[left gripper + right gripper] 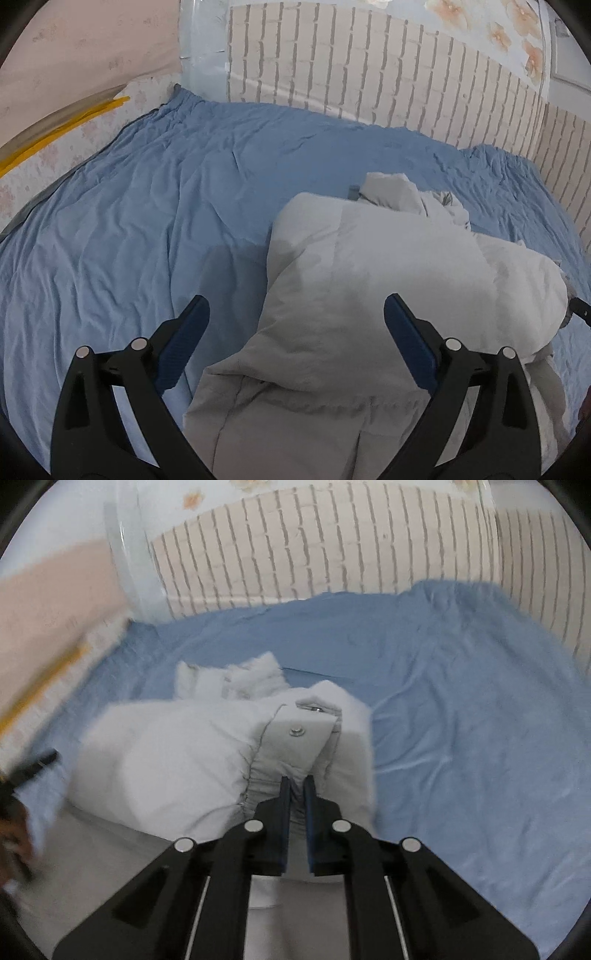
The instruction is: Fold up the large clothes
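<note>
Jacket (pixel 369 295) lying puffy and pale on the blue sheet (pixel 147 221), my left gripper (pixel 295 314) hovering spread wide and empty, only my right gripper's (pixel 297 786) view showing fingers pinching the snap-tabbed cuff (pixel 295 749).

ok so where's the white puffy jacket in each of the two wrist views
Left wrist: the white puffy jacket fills the lower centre and right, lying on the blue bedsheet between and beyond the open fingers of the left gripper.
Right wrist: the jacket sits centre-left, its elastic cuff pinched in the right gripper.
Shared landmark: the brick-pattern wall behind the bed.
</note>
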A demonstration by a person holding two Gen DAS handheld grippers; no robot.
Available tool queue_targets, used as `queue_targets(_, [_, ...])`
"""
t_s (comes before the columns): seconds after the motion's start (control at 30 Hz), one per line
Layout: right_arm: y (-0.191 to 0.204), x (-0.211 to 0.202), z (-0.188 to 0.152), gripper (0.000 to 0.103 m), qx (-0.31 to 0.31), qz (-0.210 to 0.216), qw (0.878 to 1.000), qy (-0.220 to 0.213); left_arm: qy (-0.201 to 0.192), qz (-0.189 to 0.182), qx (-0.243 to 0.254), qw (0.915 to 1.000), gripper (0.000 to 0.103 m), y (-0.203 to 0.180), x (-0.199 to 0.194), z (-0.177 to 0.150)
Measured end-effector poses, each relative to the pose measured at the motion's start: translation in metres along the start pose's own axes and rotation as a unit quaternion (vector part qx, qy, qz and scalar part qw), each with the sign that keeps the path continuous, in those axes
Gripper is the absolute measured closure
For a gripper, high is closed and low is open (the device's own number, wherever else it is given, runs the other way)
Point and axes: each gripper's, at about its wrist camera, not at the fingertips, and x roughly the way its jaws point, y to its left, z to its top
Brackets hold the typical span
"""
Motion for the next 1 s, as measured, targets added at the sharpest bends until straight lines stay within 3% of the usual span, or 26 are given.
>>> queue_targets(0.17, [-0.021, 0.037, -0.012, 0.100, 0.009, -0.039, 0.996, 0.076, 0.005, 0.016, 0.013, 0.9998, 0.008, 0.002, 0.012, -0.008])
queue_targets(0.23, [-0.024, 0.047, -0.021, 0.102, 0.000, -0.044, 0.994, 0.096, 0.032, 0.025, 0.010, 0.9991, 0.008, 0.005, 0.028, -0.015])
queue_targets(0.3, [-0.025, 0.041, -0.021, 0.099, 0.005, -0.053, 0.995, 0.090, 0.042, 0.025, 0.003, 0.9988, 0.009, 0.004, 0.035, -0.020])
queue_targets(0.37, [-0.024, 0.018, -0.001, 0.098, 0.017, -0.057, 0.997, 0.046, 0.032, 0.030, 0.018, 0.9989, 0.009, -0.003, 0.032, -0.018])
queue_targets(0.4, [-0.023, 0.010, 0.002, 0.088, 0.019, -0.055, 0.998, 0.032, 0.018, 0.031, 0.031, 0.9989, 0.009, -0.008, 0.026, -0.015])
queue_targets(0.43, [-0.021, -0.003, 0.011, 0.044, 0.023, -0.051, 0.998, 0.003, 0.006, 0.032, 0.039, 0.9987, 0.009, -0.013, 0.022, -0.011])
queue_targets(0.47, [-0.018, -0.013, 0.016, 0.018, 0.026, -0.048, 0.998, -0.025, -0.015, 0.029, 0.051, 0.9982, 0.008, -0.020, 0.014, -0.004])
queue_targets(0.5, [-0.012, -0.022, 0.020, 0.002, 0.025, -0.039, 0.997, -0.060, -0.026, 0.025, 0.057, 0.9977, 0.007, -0.024, 0.010, 0.000])
queue_targets(0.63, [0.015, 0.008, 0.016, 0.002, -0.018, -0.026, 0.999, -0.043, -0.046, 0.009, 0.074, 0.9962, 0.003, -0.038, 0.014, 0.009])
queue_targets(0.77, [0.028, 0.060, -0.001, 0.002, 0.011, 0.010, 1.000, 0.004, -0.002, -0.015, 0.008, 0.9999, 0.003, -0.021, 0.046, -0.006])
queue_targets(1.0, [0.043, 0.095, -0.017, 0.001, -0.013, -0.005, 0.998, 0.057, 0.055, -0.024, -0.015, 0.9981, 0.003, -0.005, 0.088, -0.025])
